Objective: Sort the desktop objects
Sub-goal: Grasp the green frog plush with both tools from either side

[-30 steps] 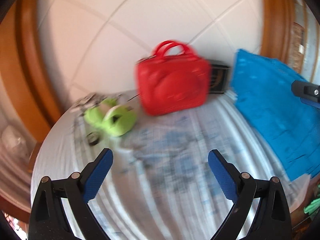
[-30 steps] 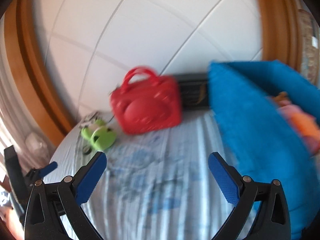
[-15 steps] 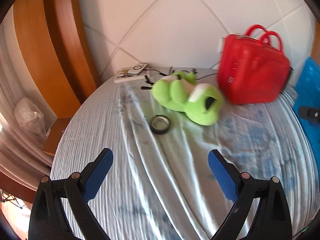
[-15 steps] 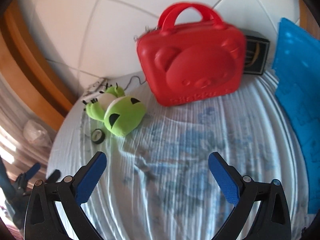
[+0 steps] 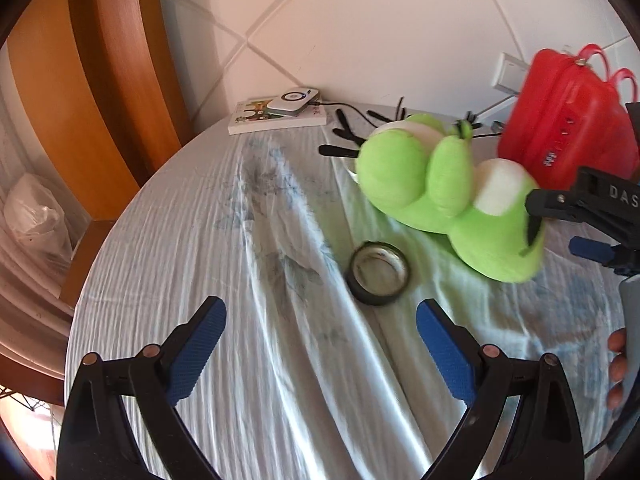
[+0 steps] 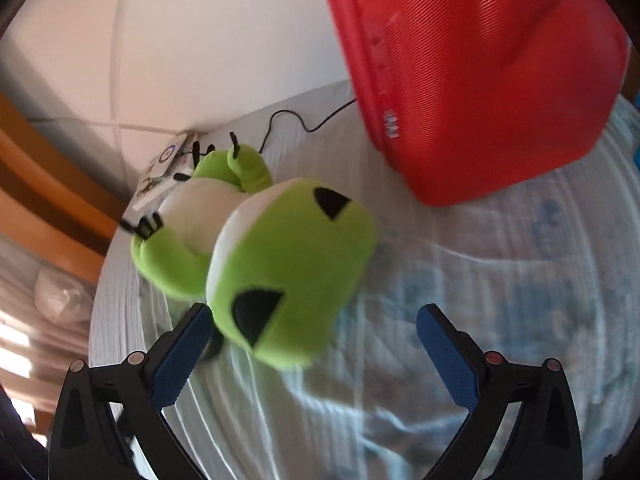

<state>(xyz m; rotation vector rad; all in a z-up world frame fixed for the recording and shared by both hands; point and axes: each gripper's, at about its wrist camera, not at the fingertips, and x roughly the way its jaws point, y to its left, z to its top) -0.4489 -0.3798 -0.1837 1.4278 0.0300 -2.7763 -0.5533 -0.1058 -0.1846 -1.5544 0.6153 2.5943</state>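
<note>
Both claws wide, empty: right claw [image 6: 314,334] apparently just shy of green plush [image 6: 280,264].

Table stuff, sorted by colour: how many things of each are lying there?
Green: 1, the plush toy
Red: 1, the case
Black: 1, the tape roll
White: 2, the book and the small device on top of it
Total: 5
</note>
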